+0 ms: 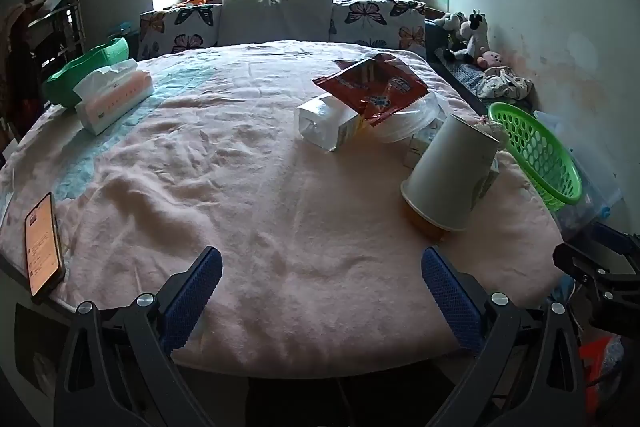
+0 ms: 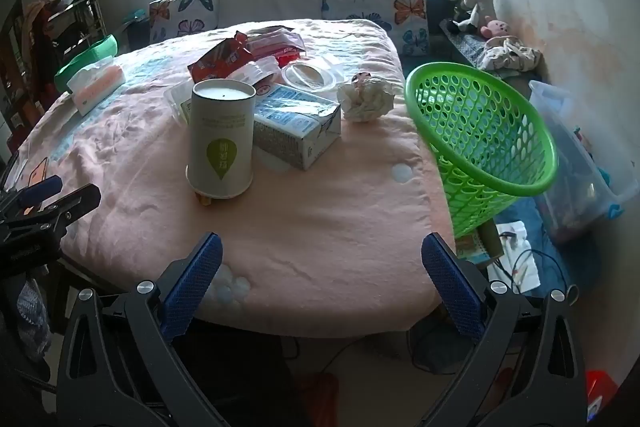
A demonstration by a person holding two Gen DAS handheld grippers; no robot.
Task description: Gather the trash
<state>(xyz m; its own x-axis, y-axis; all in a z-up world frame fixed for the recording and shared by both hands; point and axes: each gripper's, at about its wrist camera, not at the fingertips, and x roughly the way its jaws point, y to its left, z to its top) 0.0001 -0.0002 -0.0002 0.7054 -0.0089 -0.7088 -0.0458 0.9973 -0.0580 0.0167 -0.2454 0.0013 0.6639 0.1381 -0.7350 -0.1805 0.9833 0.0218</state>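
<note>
A: Grippers?
B: Left gripper point(image 1: 321, 287) and right gripper point(image 2: 322, 277) both spread wide, nothing between the pads, hovering over the near edge of the pink blanket point(image 2: 320, 227).
A: Trash?
B: Inverted paper cup point(image 2: 221, 139) touches a milk carton point(image 2: 298, 129); crumpled tissue point(image 2: 365, 97) and red wrappers point(image 2: 224, 59) lie behind. Green basket point(image 2: 480, 143) tilts at the bed's right edge.

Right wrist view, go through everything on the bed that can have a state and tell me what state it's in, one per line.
paper cup: upside down, on its rim
milk carton: lying on its side
green basket: tilted at the bed's edge, looks empty
tissue box: tissue sticking out
red snack bag: crumpled
tissue wad: balled up
left gripper: open, empty
right gripper: open, empty
</note>
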